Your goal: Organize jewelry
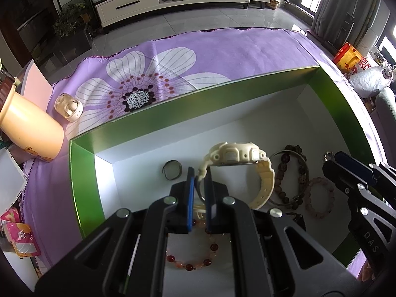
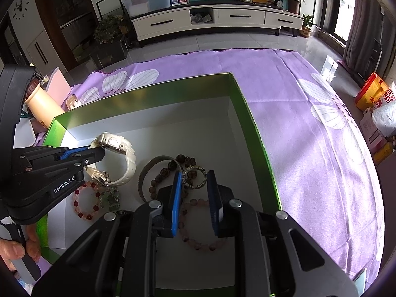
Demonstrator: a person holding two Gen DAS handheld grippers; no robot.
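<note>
You are holding the watch point(image 1: 237, 163) with your left gripper point(image 1: 200, 185): its two blue fingers point(image 1: 190, 193) are pressing together on the cream strap, and the watch is hanging inside the green box point(image 1: 158, 121), above its white floor. On the side of this gripper, in the right wrist view, you can read "GenRobot.AI" in white letters.

Your right gripper point(image 2: 193, 198) is waiting with its fingers point(image 2: 176, 198) spread apart and nothing between them. It is hovering inside the box too, over the pink bead bracelet point(image 2: 198, 240). In the left wrist view the letters "DAS" are showing on its black body.

The other jewelry is lying on the box floor. Just beyond the right gripper's tips, a spiky silver ring point(image 2: 194, 173) is sitting on a brown bead bracelet point(image 2: 173, 167), and a dark bangle point(image 2: 146, 173) is curving around those beads. Below the watch, near the front of the box, a red bead bracelet point(image 2: 85, 201) is lying beside a small greenish piece point(image 2: 111, 198). To the left of the watch, a small dark ring point(image 1: 172, 170) is lying alone.

The box is standing on a purple cloth point(image 1: 222, 52) with big white flowers. To the left of the box, an orange cup point(image 1: 32, 128) and a small open cream case point(image 1: 68, 107) are resting on the cloth. Far to the right of the box, a yellow and red carton point(image 2: 373, 95) is showing letters, but you cannot read a whole word.
</note>
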